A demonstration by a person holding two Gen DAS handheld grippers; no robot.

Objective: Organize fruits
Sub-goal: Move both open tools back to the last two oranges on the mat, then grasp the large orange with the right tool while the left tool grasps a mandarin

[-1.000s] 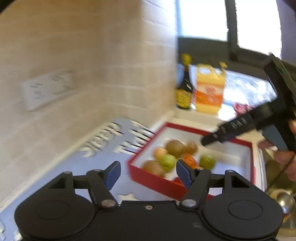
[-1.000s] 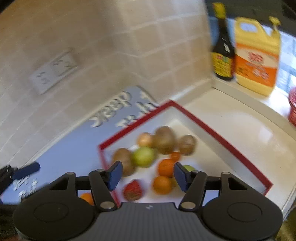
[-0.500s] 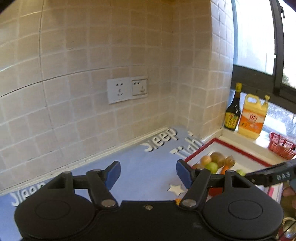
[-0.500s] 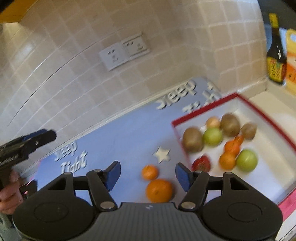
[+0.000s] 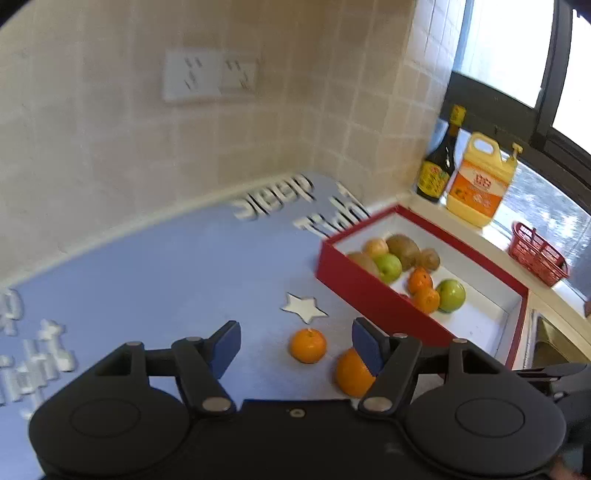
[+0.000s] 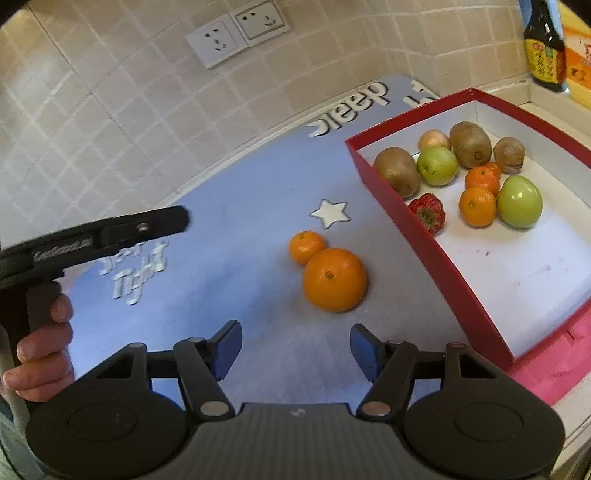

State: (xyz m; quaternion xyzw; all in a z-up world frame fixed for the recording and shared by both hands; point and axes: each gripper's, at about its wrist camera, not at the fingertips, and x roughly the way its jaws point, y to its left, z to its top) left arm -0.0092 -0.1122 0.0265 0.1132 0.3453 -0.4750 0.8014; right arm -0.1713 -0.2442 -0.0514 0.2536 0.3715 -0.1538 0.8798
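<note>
A large orange [image 6: 334,279] and a small tangerine [image 6: 306,247] lie side by side on the blue mat [image 6: 236,206], left of a red box [image 6: 436,254]. The box holds kiwis, two green apples, tangerines and a strawberry [image 6: 426,212]. My right gripper [image 6: 295,349] is open and empty, hovering just short of the large orange. My left gripper [image 5: 295,349] is open and empty above the mat; the small tangerine [image 5: 308,345] sits between its fingers and the large orange [image 5: 352,373] is partly hidden behind its right finger. The red box [image 5: 373,291] lies to its right.
A tiled wall with sockets [image 6: 236,35] runs behind the mat. A dark sauce bottle [image 5: 437,162], a yellow jug [image 5: 478,181] and a small red basket [image 5: 537,253] stand on the ledge by the window. A sink edge [image 5: 554,347] lies right of the box.
Both grippers pulled back from over the box and swung left and down toward the two loose oranges on the mat. Both stay open and empty.
</note>
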